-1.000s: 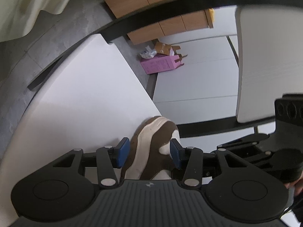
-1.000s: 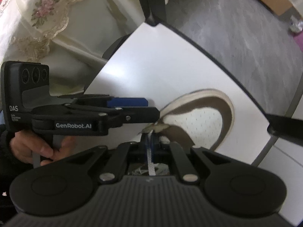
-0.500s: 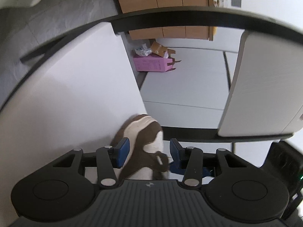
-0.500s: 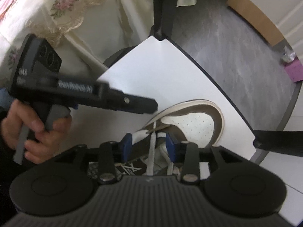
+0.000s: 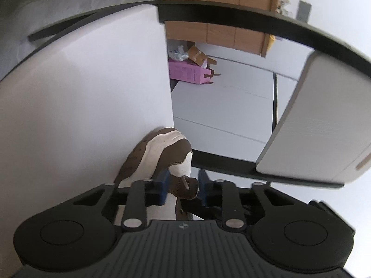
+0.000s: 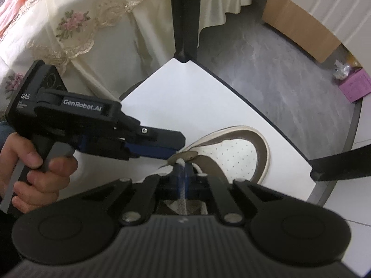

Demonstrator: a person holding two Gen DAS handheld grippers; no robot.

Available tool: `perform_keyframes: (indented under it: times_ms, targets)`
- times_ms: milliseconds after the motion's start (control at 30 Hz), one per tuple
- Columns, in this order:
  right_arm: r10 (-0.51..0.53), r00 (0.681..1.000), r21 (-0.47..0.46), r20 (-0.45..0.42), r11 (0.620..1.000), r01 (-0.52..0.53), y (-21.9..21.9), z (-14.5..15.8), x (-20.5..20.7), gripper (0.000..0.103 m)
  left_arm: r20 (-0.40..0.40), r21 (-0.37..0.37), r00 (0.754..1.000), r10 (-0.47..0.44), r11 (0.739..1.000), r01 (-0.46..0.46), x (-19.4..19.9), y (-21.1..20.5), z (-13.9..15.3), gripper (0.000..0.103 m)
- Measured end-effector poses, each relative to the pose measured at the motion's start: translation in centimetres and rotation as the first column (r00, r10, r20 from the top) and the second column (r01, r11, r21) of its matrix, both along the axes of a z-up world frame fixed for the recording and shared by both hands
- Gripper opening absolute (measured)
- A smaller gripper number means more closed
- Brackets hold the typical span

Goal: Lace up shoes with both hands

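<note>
A brown and white sneaker (image 6: 234, 153) lies on the white table (image 6: 197, 97), toe pointing away from me; it also shows in the left wrist view (image 5: 160, 153). My right gripper (image 6: 183, 173) is shut on the white shoelace (image 6: 182, 199) just above the shoe's eyelet flap. My left gripper (image 5: 183, 185) is open, its blue pads either side of the brown eyelet flap (image 5: 185, 185), where a lace tip pokes through. The left gripper also shows from the side in the right wrist view (image 6: 162, 148), reaching in to the flap.
The table's black edge (image 6: 255, 113) and legs (image 6: 185, 16) frame the shoe, which lies close to the table's edge. Behind are a floral bedspread (image 6: 69, 27), grey floor, a pink box (image 5: 187, 74) and a wooden cabinet (image 5: 220, 32). A white box (image 5: 324, 125) sits at right.
My right gripper was open half a second ago and has shut on the lace. My left gripper has narrowed and moved in around the eyelet flap.
</note>
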State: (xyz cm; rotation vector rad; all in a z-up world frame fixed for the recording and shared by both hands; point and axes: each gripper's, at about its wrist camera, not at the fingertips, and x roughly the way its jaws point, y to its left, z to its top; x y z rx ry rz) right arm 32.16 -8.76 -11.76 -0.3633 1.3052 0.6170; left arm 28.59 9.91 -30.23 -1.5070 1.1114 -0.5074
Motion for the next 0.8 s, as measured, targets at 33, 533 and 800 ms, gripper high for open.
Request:
perform_keyframes:
  times_ms: [33,533,800]
  targets:
    - [-0.005,1.0,0.005,0.005,1.0,0.005,0.0,0.0,0.0,0.004,-0.005,-0.002,1.0,-0.001,1.0,0.001,0.0,-0.1,0.0,0.022]
    - [0.082,0.996,0.034,0.04,0.996,-0.083,0.6,1.2,-0.9,0.038,0.079,0.125,0.996,-0.037,0.992,0.027,0.4,-0.4,2.1,0.003]
    - [0.382,0.92,-0.173,0.086,0.915,-0.364,5.3,0.6,-1.4,0.035,0.12,0.201,0.991,-0.057,0.979,0.032,0.5,-0.2,3.3,0.003]
